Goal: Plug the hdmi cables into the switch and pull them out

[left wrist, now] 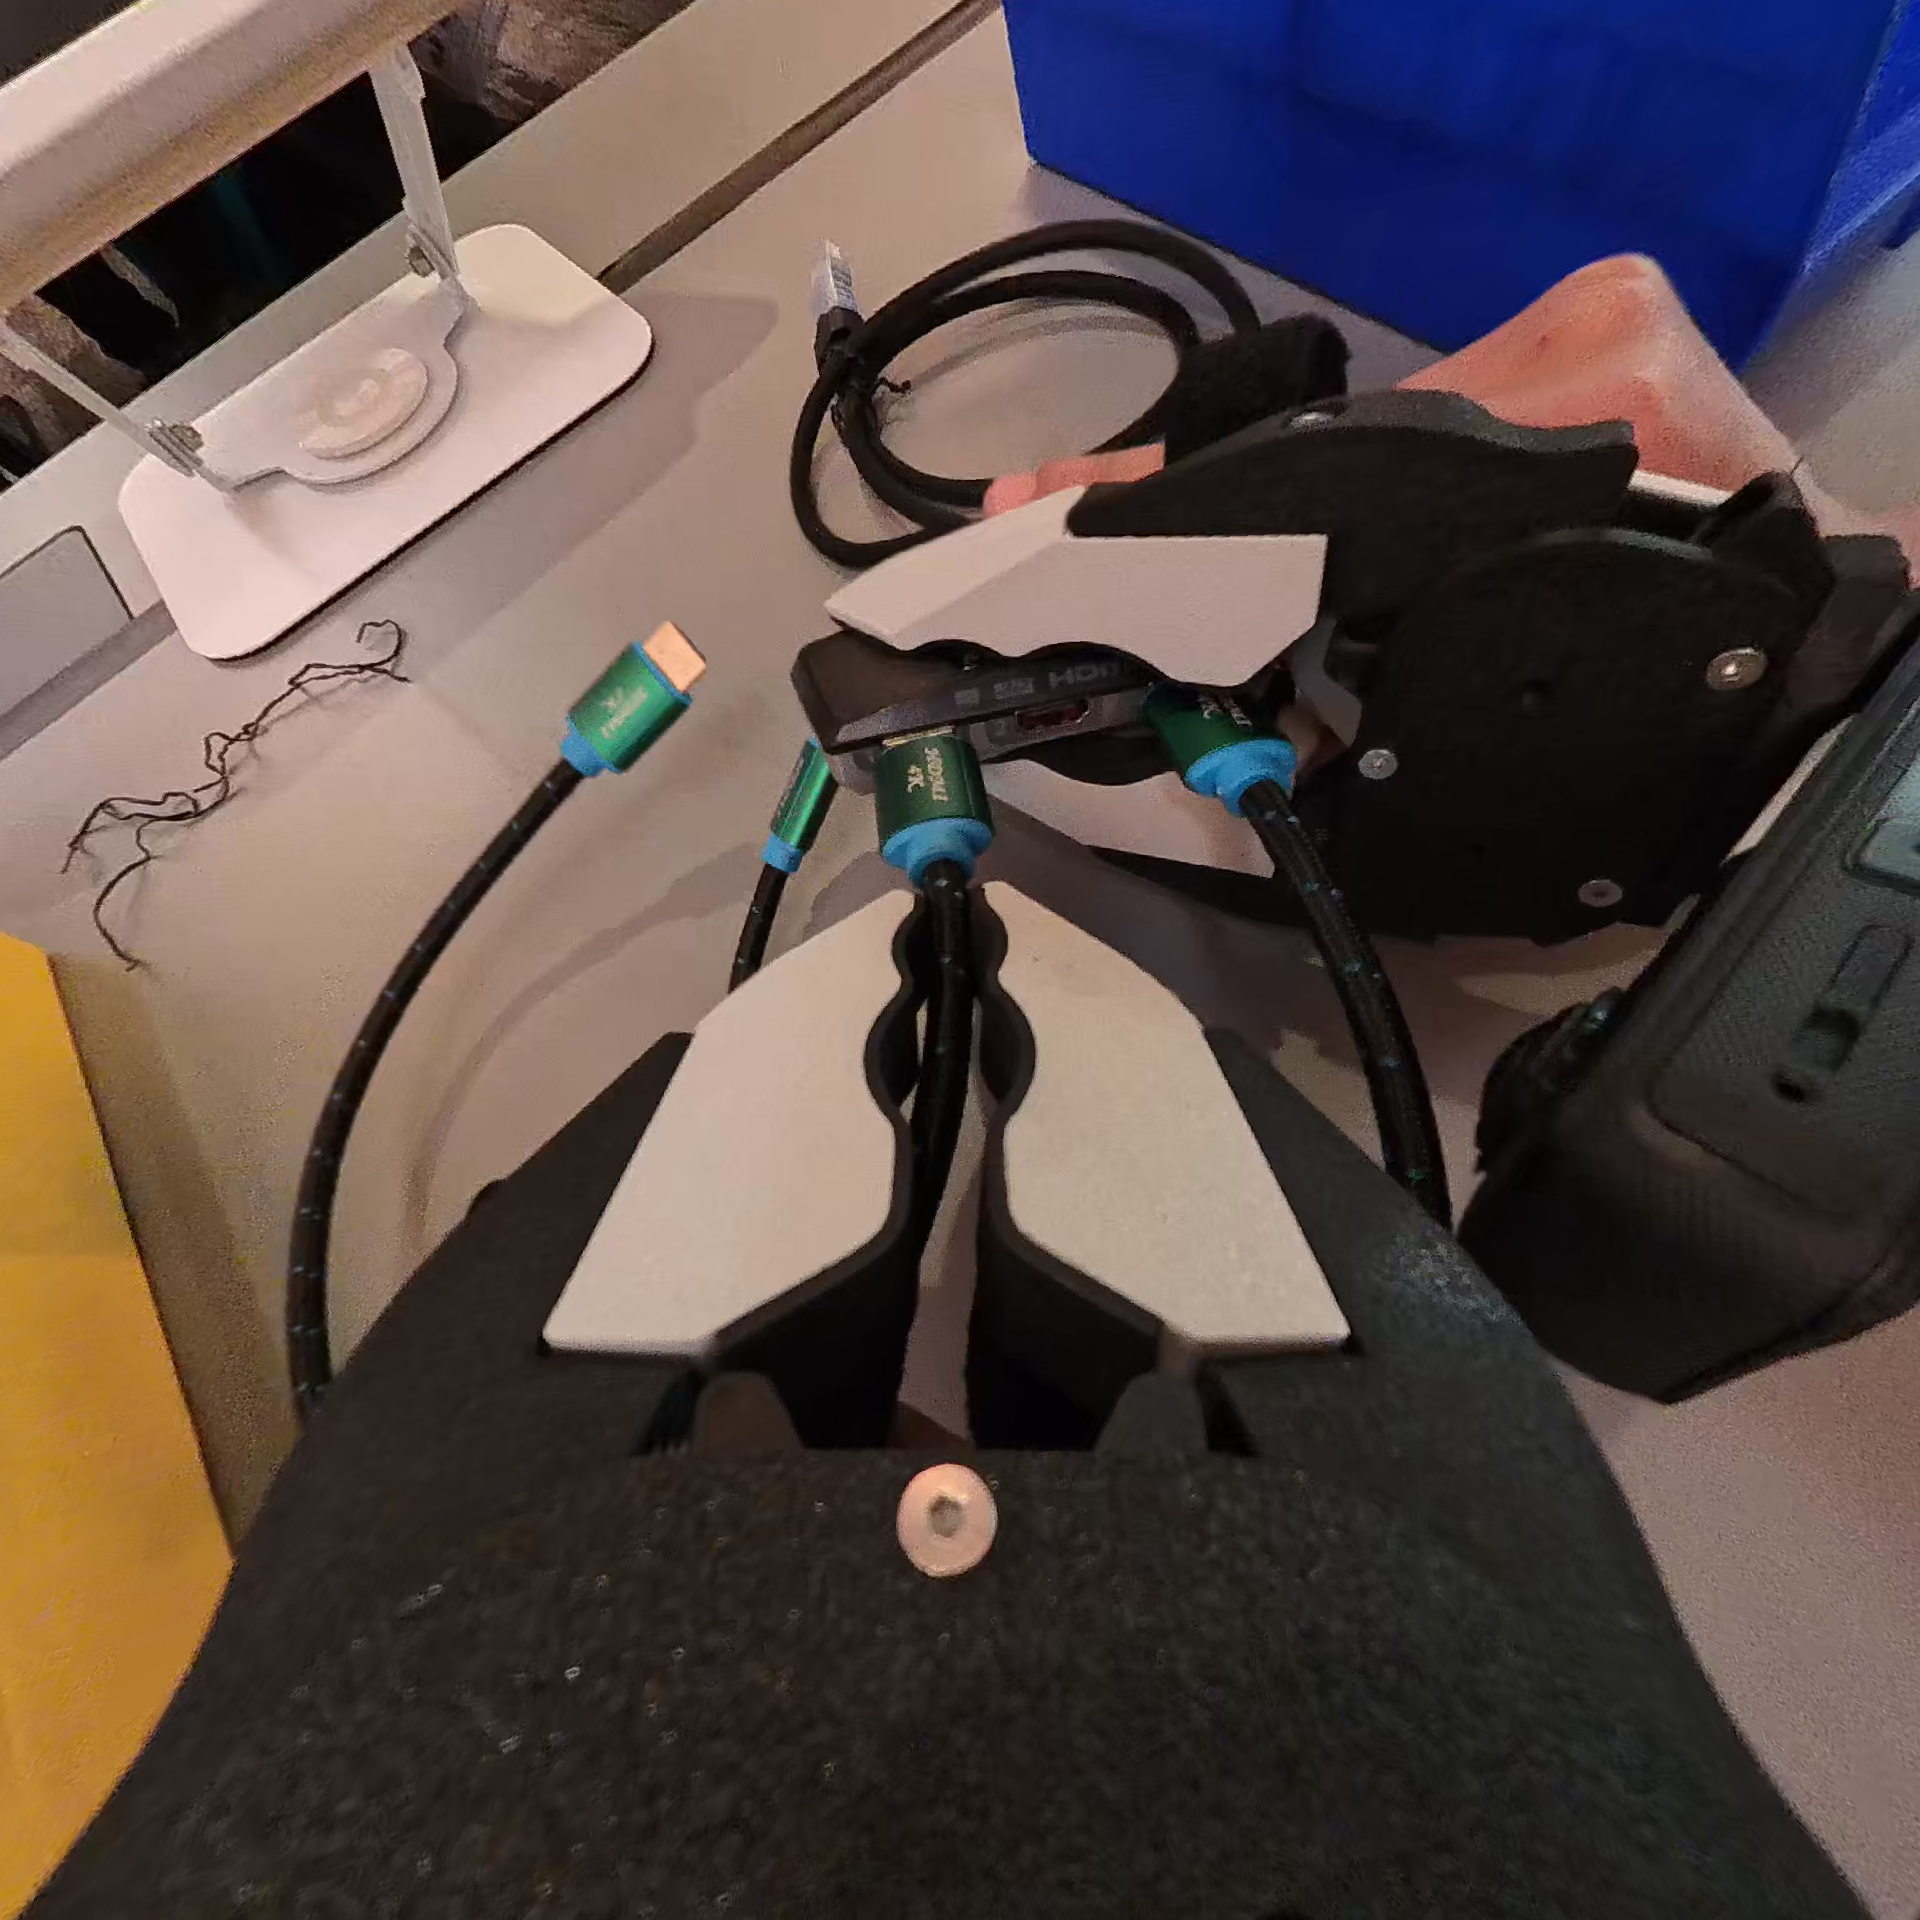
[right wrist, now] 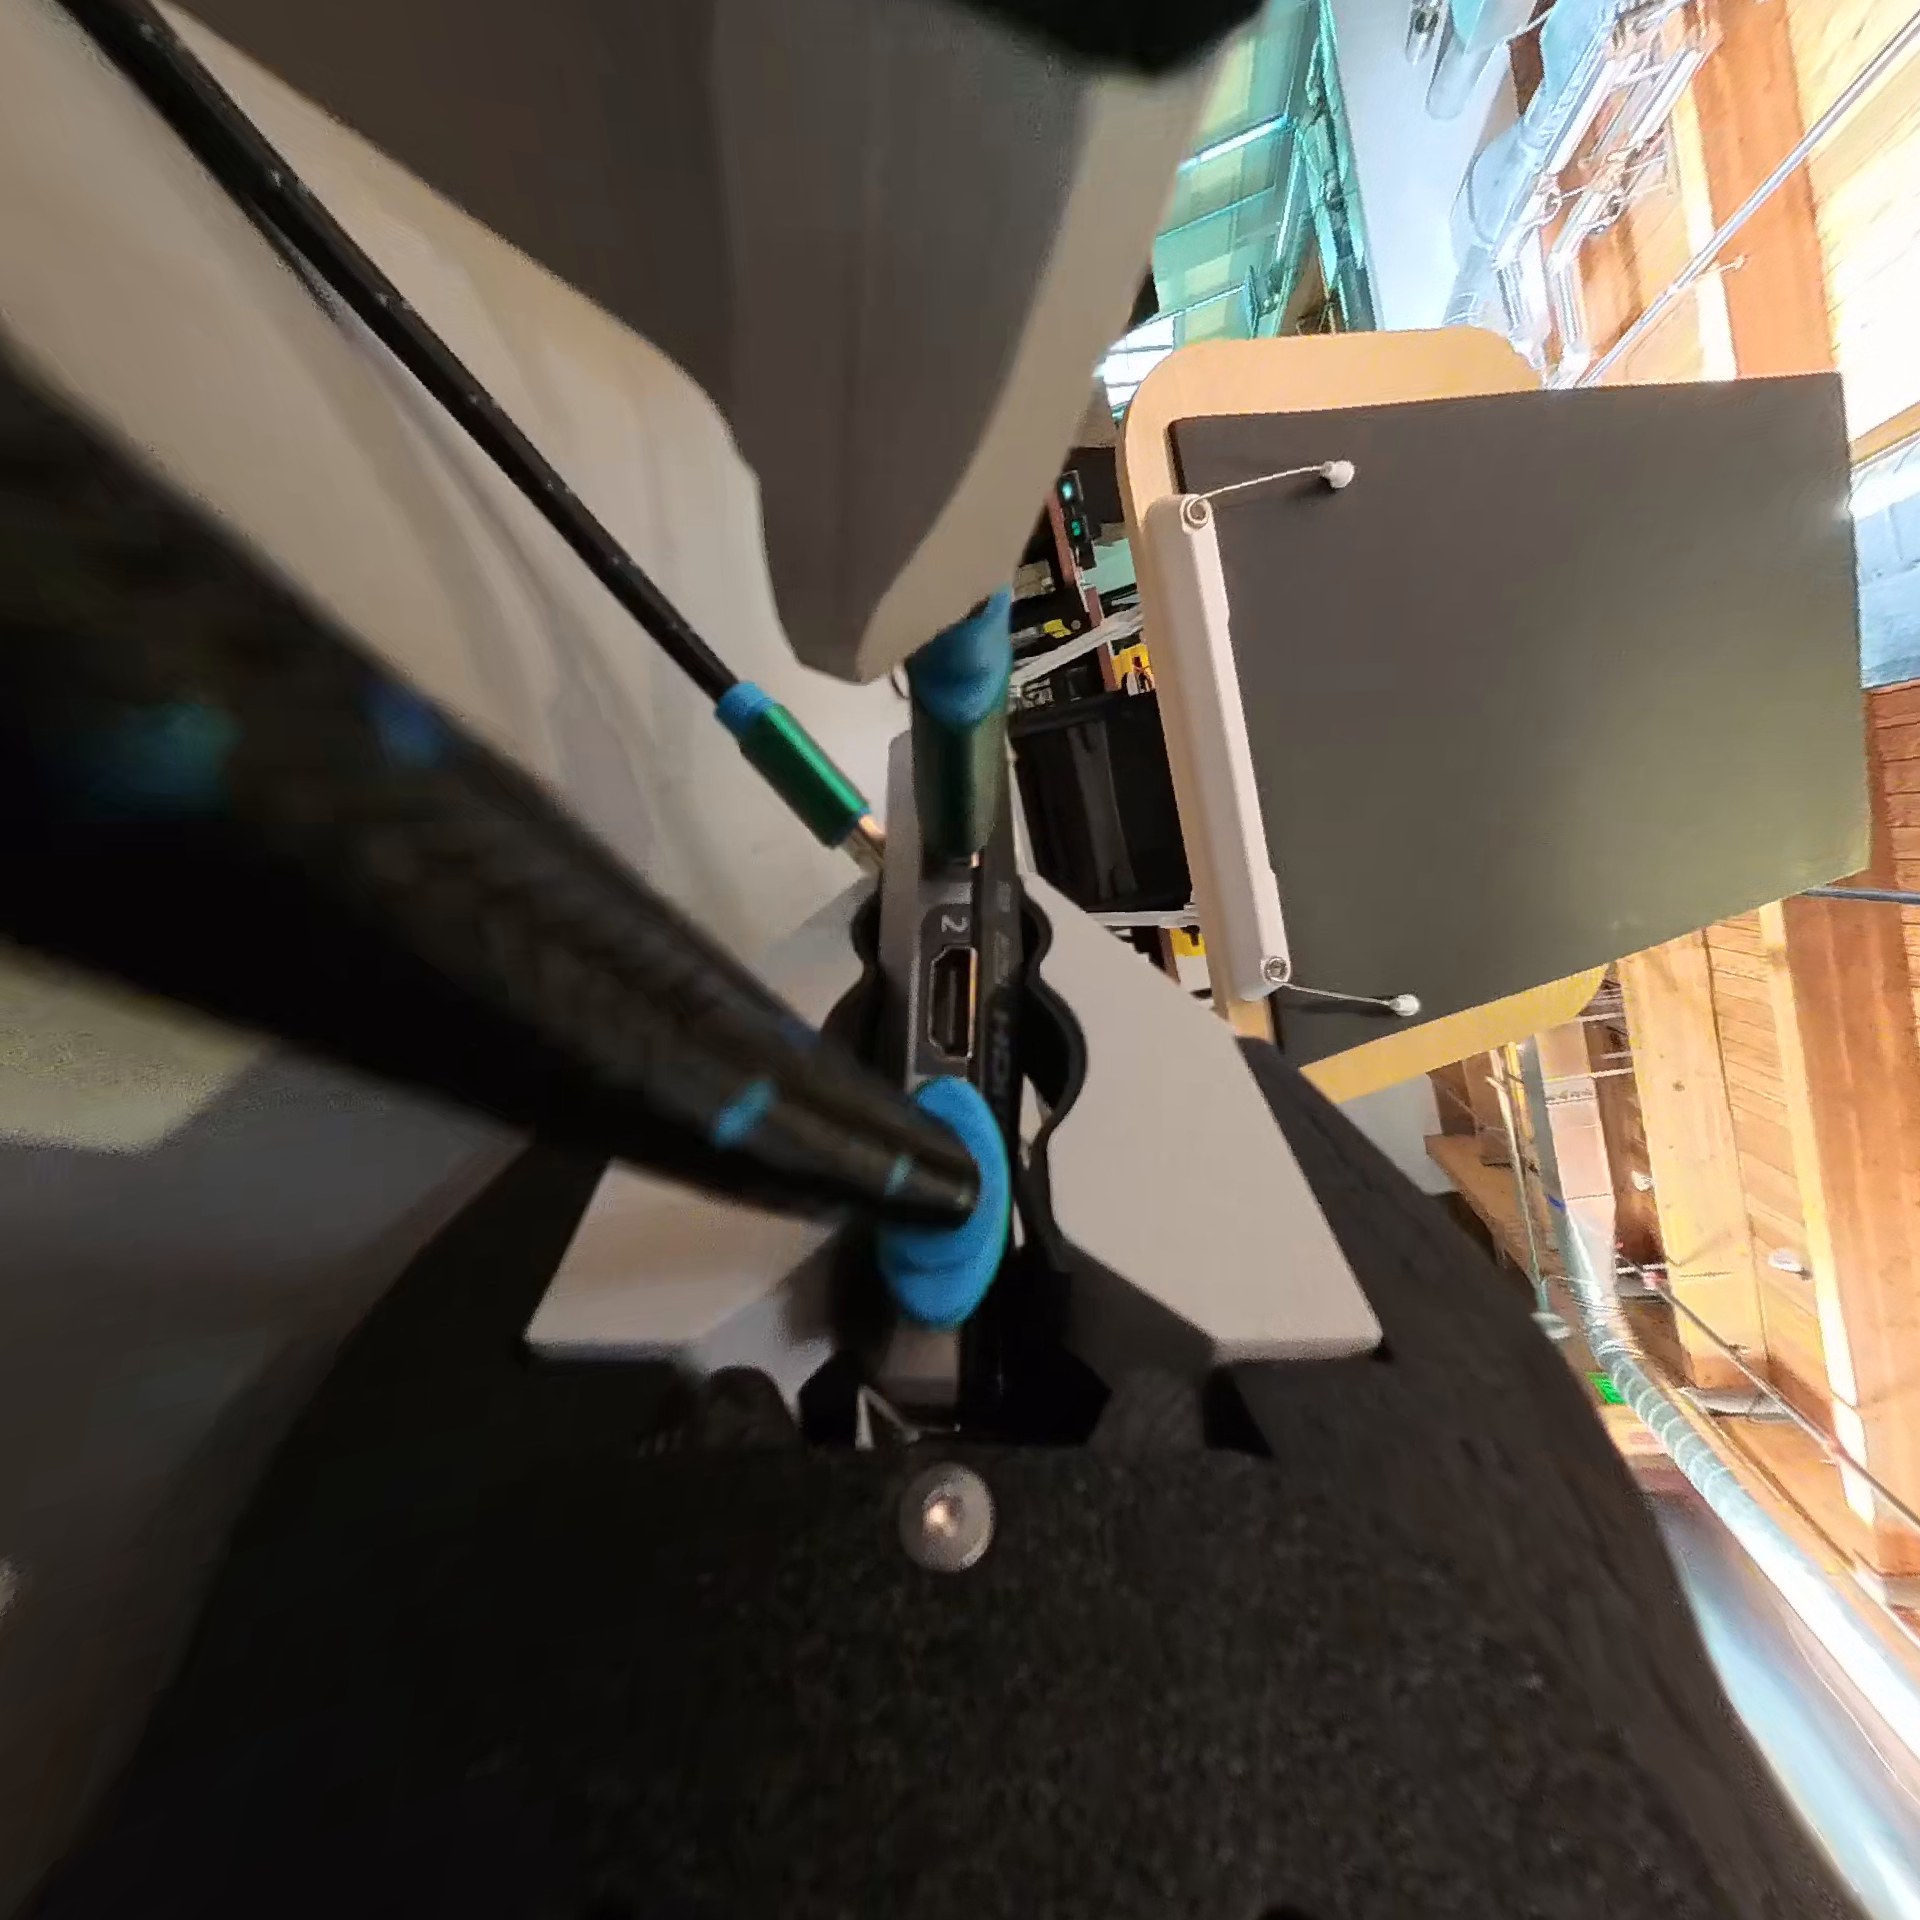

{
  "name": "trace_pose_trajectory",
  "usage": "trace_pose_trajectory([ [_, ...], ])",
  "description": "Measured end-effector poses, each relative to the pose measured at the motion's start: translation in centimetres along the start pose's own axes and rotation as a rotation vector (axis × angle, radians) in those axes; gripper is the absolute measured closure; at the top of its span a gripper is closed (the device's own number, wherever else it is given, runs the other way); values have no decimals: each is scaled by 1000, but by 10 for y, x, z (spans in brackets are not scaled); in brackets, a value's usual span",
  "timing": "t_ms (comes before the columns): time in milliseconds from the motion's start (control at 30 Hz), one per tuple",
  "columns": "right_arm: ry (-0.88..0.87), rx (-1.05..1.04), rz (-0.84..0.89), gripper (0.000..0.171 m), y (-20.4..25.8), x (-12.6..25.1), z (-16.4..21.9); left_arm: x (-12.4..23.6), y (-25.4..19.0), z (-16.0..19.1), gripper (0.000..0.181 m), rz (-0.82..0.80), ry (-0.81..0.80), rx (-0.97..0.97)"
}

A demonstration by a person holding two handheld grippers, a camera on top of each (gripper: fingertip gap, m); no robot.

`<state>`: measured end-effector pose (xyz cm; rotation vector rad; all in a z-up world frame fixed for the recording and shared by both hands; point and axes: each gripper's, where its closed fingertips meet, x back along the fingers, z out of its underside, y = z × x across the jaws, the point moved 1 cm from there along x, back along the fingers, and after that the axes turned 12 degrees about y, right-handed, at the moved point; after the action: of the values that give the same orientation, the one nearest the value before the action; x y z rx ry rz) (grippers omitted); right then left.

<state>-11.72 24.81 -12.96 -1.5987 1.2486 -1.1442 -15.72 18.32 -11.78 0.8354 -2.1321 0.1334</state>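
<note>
The dark HDMI switch [left wrist: 914, 698] is held off the table by my right gripper [left wrist: 997, 665], shut on it from the right. Two green plugs with blue collars sit in its ports, a left one [left wrist: 925, 795] and a right one [left wrist: 1210, 732]. The middle port [left wrist: 1049, 717] is empty. My left gripper [left wrist: 945, 914] is shut on the black braided cable [left wrist: 943, 1029] just behind the left plug. A third green plug [left wrist: 802, 800] hangs beside the switch's left end. A loose plug [left wrist: 636, 698] with a gold tip lies further left. In the right wrist view my right gripper [right wrist: 951, 935] clamps the switch [right wrist: 940, 997].
A coiled black cable [left wrist: 997, 416] lies behind the switch. A white stand [left wrist: 384, 436] is at the back left and a blue bin [left wrist: 1455, 135] at the back right. A black thread [left wrist: 229, 748] lies on the grey table [left wrist: 582, 499]. A hand [left wrist: 1558, 332] holds the right gripper. Left tips to right tips: about 8 cm.
</note>
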Motion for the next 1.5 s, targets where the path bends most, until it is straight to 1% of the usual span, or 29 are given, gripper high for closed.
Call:
trace_pose_trajectory([
  [167, 14, 34, 17, 154, 1, 2, 0, -3, 0, 2, 176, -37, 7, -16],
  [367, 55, 37, 19, 154, 4, -2, 3, -10, 3, 2, 176, -45, 7, 11],
  [467, 63, 44, 17, 154, 5, -4, 5, -12, 4, 3, 175, -9, 15, 15],
  [533, 32, 18, 12, 153, 3, -4, 4, -6, 3, 1, 175, 21, 17, 25],
  [600, 8, -5, 12, 153, 1, -2, 0, 17, 1, -5, 171, 53, -42, 52],
  [700, 0, -55, -6, 152, -5, -4, 7, 85, 7, -10, 160, 55, -226, 92],
  [767, -5, -114, -24, 152, -17, -5, 10, 132, 15, 2, 160, 36, -365, 145],
  [833, -9, -193, -81, 152, -33, -6, 9, 160, 25, 27, 160, -12, -448, 184],
  [900, -8, -267, -153, 152, -57, -5, 6, 168, 39, 59, 161, -108, -462, 204],
  [933, -1, -302, -211, 152, -69, -5, 4, 164, 43, 77, 161, -132, -440, 220],
  [1000, -4, -373, -347, 152, -97, -2, -1, 150, 42, 106, 161, -101, -381, 286],
  [1067, 8, -444, -467, 151, -132, 2, -3, 140, 34, 121, 162, -40, -358, 331],
  [1100, 8, -480, -503, 152, -154, 4, -3, 138, 29, 123, 163, -17, -333, 323],
  [1167, 1, -541, -520, 151, -204, 5, 3, 139, 23, 120, 164, -21, -347, 257],
  [1300, 24, -642, -528, 152, -303, 11, 30, 131, 19, 127, 166, -97, -290, 118],
  [1367, 22, -717, -548, 151, -346, 17, 44, 131, 18, 128, 167, -105, -282, 111],
  [1433, 22, -774, -532, 151, -385, 23, 59, 129, 17, 128, 167, -85, -275, 128],
  [1500, 23, -821, -527, 151, -413, 30, 72, 127, 18, 128, 168, -69, -268, 140],
])
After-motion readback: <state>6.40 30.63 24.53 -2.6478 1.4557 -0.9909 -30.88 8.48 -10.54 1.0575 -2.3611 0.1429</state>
